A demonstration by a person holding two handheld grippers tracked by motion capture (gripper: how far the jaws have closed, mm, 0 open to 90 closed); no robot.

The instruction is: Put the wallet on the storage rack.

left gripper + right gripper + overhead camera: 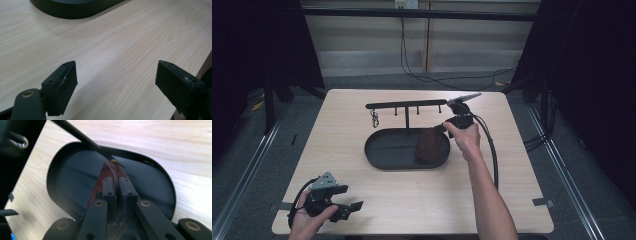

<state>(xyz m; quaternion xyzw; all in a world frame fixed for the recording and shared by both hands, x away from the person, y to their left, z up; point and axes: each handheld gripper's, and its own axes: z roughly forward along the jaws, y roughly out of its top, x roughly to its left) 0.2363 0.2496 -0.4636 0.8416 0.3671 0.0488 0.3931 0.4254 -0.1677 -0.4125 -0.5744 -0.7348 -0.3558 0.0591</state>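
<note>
A dark red zip pouch (430,145) hangs over the right end of the black oval tray (373,156), its lower edge down inside the tray. My right gripper (440,129) is shut on the pouch's top edge. In the right gripper view the jaws pinch the zip seam of the pouch (100,178), with the right gripper (117,188) above the tray (163,173). My left gripper (355,209) lies near the table's front left corner, open. Bare wood lies between the jaws of the left gripper (116,82).
A black stand with a hook bar (406,105) rises from the tray's far side, its post (75,132) close above the pouch. A bunch of keys (374,118) hangs from the left hook. The tray's wall (75,11) lies ahead of the left gripper.
</note>
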